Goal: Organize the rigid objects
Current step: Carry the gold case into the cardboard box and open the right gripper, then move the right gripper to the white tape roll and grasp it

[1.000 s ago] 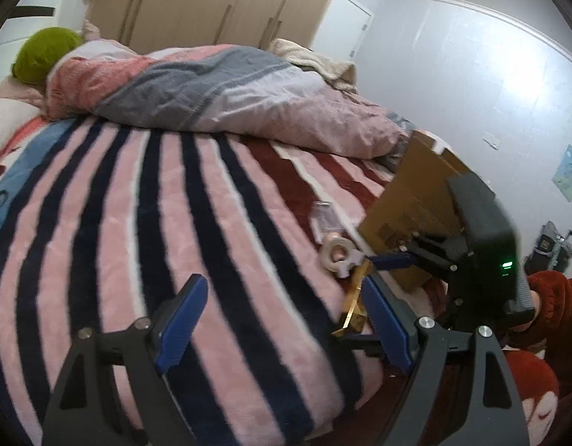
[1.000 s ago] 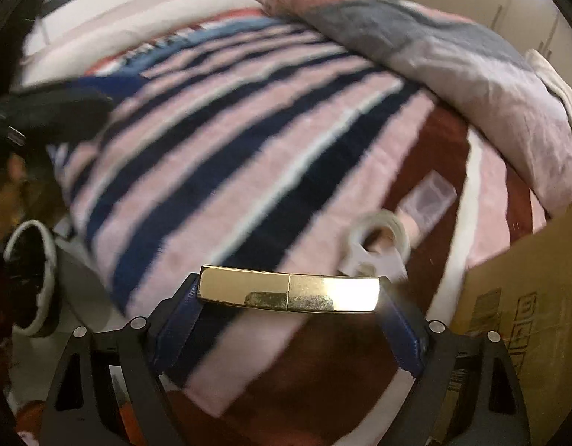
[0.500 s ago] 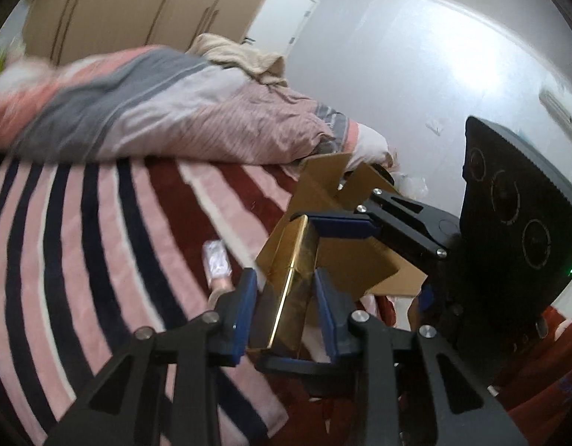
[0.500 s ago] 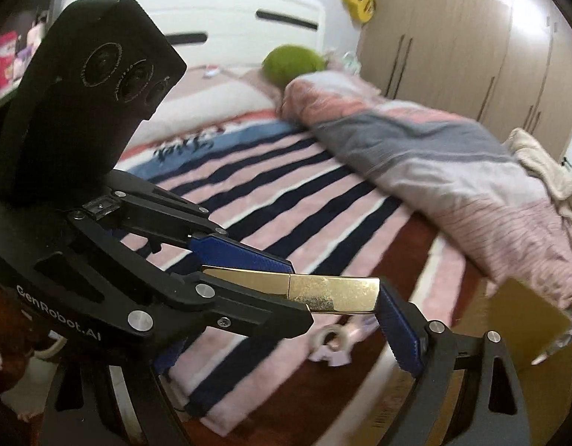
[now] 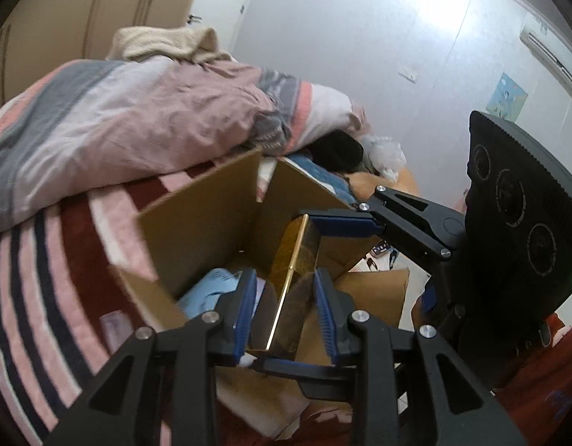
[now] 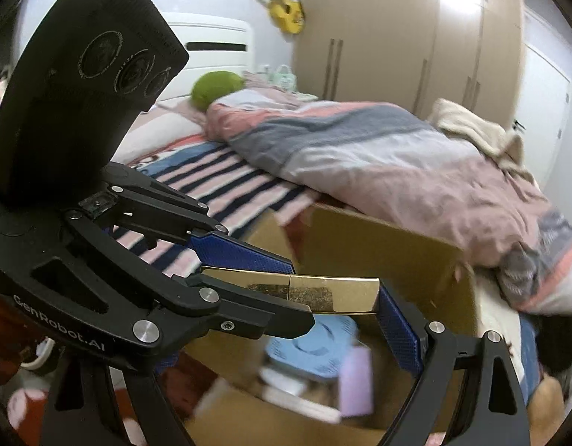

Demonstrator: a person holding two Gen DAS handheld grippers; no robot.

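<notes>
A shiny gold rectangular box (image 5: pixel 291 275) (image 6: pixel 323 293) hangs above the open cardboard box (image 5: pixel 196 230) (image 6: pixel 378 252) beside the bed. Both grippers hold it. My left gripper (image 5: pixel 286 308) is shut on its sides, blue pads (image 5: pixel 245 308) pressed against it. My right gripper (image 6: pixel 338 297) is shut on its two ends; the left gripper's body fills the left of the right wrist view. Inside the cardboard box lie a light blue item (image 6: pixel 315 342) (image 5: pixel 207 293) and a lilac packet (image 6: pixel 354 383).
The bed has a pink, black and dark red striped blanket (image 5: pixel 36 282), a rumpled pink and grey quilt (image 5: pixel 137 119) (image 6: pixel 360 160) and a green pillow (image 6: pixel 215 87). Wardrobes (image 6: pixel 397 37) and a white wall stand behind. Clutter lies on the floor past the box.
Both grippers carried the gold box from over the bed to above the open cardboard box. The left gripper closed on it within the last second. The tape roll on the blanket has left view.
</notes>
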